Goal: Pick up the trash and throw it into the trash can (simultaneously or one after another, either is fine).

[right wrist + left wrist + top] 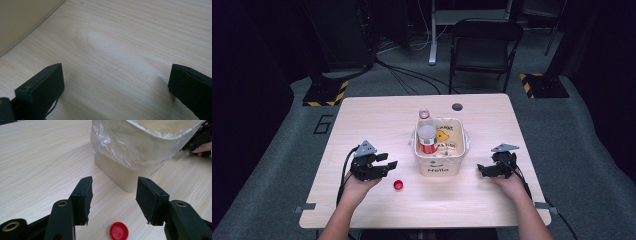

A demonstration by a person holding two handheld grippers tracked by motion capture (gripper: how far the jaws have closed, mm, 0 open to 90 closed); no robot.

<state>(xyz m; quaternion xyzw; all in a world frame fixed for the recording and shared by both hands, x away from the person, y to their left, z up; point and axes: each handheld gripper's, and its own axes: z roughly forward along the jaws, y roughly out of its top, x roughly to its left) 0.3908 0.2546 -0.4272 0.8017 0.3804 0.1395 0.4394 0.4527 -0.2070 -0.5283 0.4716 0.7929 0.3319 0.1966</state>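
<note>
The red cap [119, 231] is a small round plastic lid with a raised rim and a flat, slightly sunken centre. It lies flat on the light wood-grain counter [362, 120], near the front edge, just left of the cream bin [439, 167]. In the left gripper view it sits below and between the two black jaws, touching neither.

The left gripper [388, 165] is released: its jaws stand apart with nothing between the pads, and the cap rests on the counter just beside them. The left hand [354, 187] holds this gripper low over the counter, pointing toward the bin.

The bin stands at the middle of the counter, lined with a clear plastic bag [120, 150] folded over its rim, and printed with "Hello" on the near wall. Inside it stand a can with a red band [428, 140] and a clear bottle [424, 115].

The right gripper [482, 170] is released too, jaws wide apart over bare counter, just right of the bin. The right hand [512, 185] holds it low.
</note>
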